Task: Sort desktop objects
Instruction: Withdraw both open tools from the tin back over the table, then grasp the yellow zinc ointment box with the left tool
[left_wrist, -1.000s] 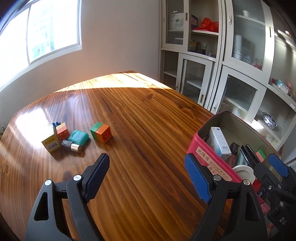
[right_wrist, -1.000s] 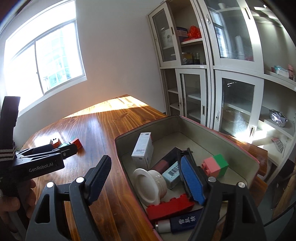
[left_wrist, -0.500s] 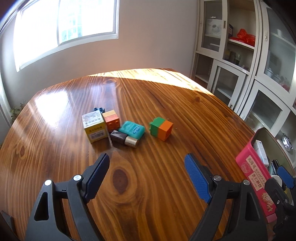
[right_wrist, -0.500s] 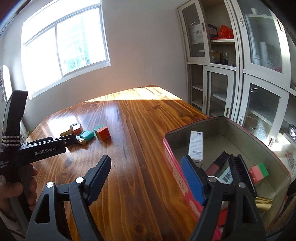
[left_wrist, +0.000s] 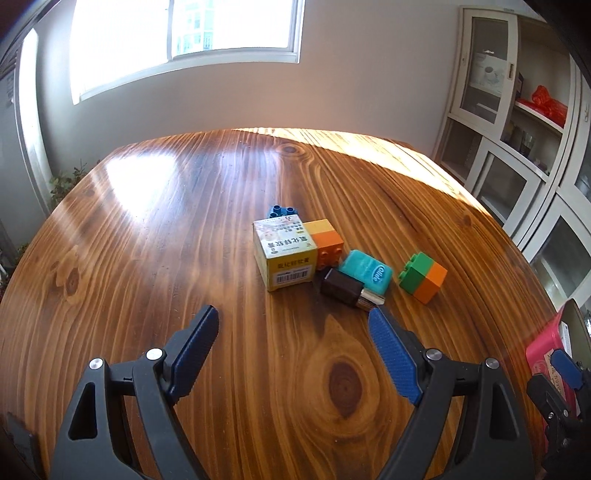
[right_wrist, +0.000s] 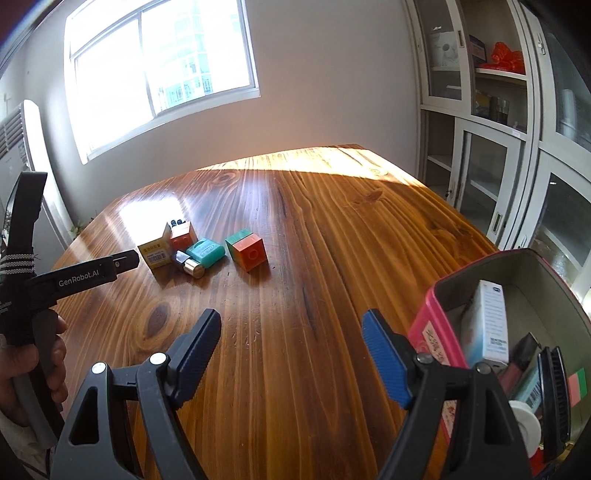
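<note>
A cluster of small objects lies on the wooden table (left_wrist: 147, 240): a yellow medicine box (left_wrist: 286, 253), a yellow-orange brick (left_wrist: 325, 240), a blue brick (left_wrist: 281, 212) behind them, a teal case (left_wrist: 366, 272), a dark lipstick tube (left_wrist: 345, 290) and a green-orange brick (left_wrist: 423, 277). My left gripper (left_wrist: 293, 350) is open and empty just short of the cluster. My right gripper (right_wrist: 291, 350) is open and empty over bare table, left of the pink bin (right_wrist: 432, 325). The cluster also shows in the right wrist view (right_wrist: 201, 251), with the left gripper's body (right_wrist: 79, 277) beside it.
The pink bin holds a white box (right_wrist: 487, 325), a black comb (right_wrist: 554, 398), a white lid (right_wrist: 524, 424) and other items. White glass-door cabinets (right_wrist: 498, 166) stand along the right. A window (left_wrist: 184, 37) is behind the table.
Both grippers swung left, away from the pink bin. The left gripper has come closer to the cluster of objects. The right gripper has left the bin and now hangs over the table.
</note>
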